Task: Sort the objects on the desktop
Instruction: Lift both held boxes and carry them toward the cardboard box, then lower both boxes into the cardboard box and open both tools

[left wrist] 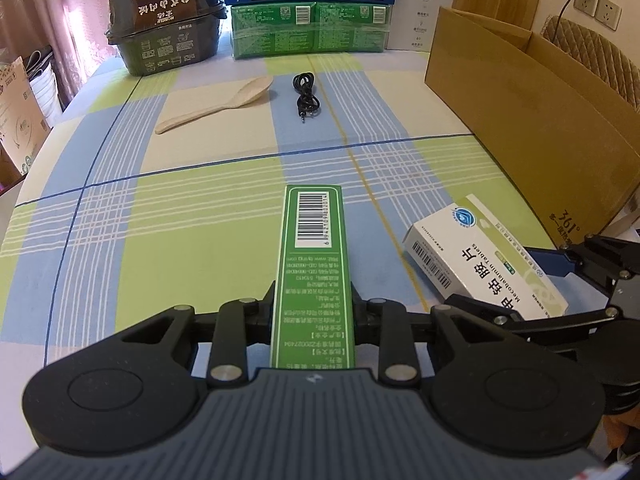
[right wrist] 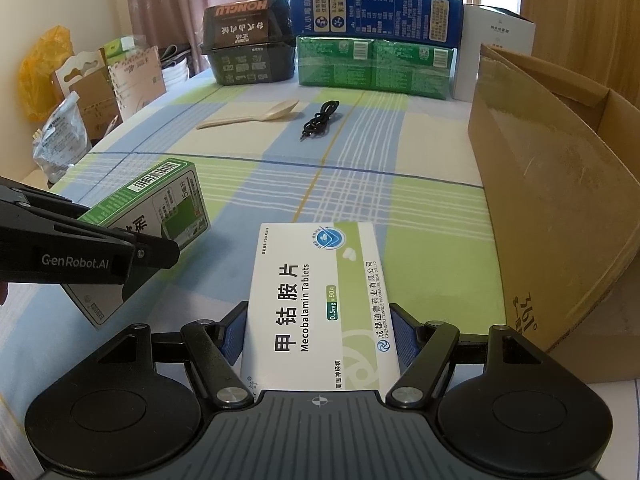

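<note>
Left wrist view: the left gripper (left wrist: 313, 312) has its fingers drawn narrow onto the thin sides of a slim green cardboard box with a barcode (left wrist: 314, 256); the box's long axis runs straight ahead along the fingers.
Right wrist view: the right gripper (right wrist: 318, 334) has its blue-padded fingers (right wrist: 234, 336) set wide against both long edges of a flat white cardboard box of Mecobalamin tablets (right wrist: 320, 300), printed face up, long axis also pointing forward.
Height: both boxes appear lifted clear of the desk, though their undersides are hidden.
Desk: a green, blue and cream checked cloth (right wrist: 360, 184) covers it.
Key relation: an open brown cardboard carton (right wrist: 560, 216) stands just right of the white box, so the right hand is nearer to it; the green box would have to cross past the white one to get there.
Judgement: the carton is likely the sorting bin, and the right hand should go first.
Farther out: a cream plastic rice spoon (left wrist: 218, 106) and a coiled black audio cable (left wrist: 306, 96) lie apart mid-desk, untouched.
Back edge: stacked packaged goods (left wrist: 308, 32).
</note>
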The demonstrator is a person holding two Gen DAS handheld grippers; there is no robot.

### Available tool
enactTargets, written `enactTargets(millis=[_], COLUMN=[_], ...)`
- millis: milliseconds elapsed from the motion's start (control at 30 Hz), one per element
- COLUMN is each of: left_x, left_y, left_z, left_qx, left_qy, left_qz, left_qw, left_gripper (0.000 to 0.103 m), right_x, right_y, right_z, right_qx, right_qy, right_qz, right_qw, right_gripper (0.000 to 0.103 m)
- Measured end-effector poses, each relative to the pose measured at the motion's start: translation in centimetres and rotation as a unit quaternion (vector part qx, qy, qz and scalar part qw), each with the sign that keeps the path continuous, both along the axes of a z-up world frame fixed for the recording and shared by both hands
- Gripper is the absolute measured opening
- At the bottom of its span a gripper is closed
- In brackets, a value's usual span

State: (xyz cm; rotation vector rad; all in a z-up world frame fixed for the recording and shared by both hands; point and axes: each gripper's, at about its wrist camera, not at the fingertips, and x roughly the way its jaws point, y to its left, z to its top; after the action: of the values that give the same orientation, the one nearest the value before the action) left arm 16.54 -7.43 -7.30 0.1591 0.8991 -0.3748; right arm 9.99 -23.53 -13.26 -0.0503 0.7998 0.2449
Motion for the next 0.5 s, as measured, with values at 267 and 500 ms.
enactTargets(millis=[267, 500], left_x=[0.0, -0.9], left_y=[-0.3, -1.3], left_z=[0.3, 1.6], left_qx=[-0.003, -0.018], left_qy=[0.001, -0.008], left_qz=[0.001, -0.006], left_qw=[1.0, 0.9998], left_gripper=[0.025, 0.025], right_x=[-0.7, -1.9], right_y=[0.2, -0.8], right_z=[1.0, 3.2], right_qx=[0.0, 0.002], right_qy=[-0.016, -0.031], right_qz=[0.006, -0.014], right_qw=[1.0, 0.999], right_gripper=[0.068, 0.068])
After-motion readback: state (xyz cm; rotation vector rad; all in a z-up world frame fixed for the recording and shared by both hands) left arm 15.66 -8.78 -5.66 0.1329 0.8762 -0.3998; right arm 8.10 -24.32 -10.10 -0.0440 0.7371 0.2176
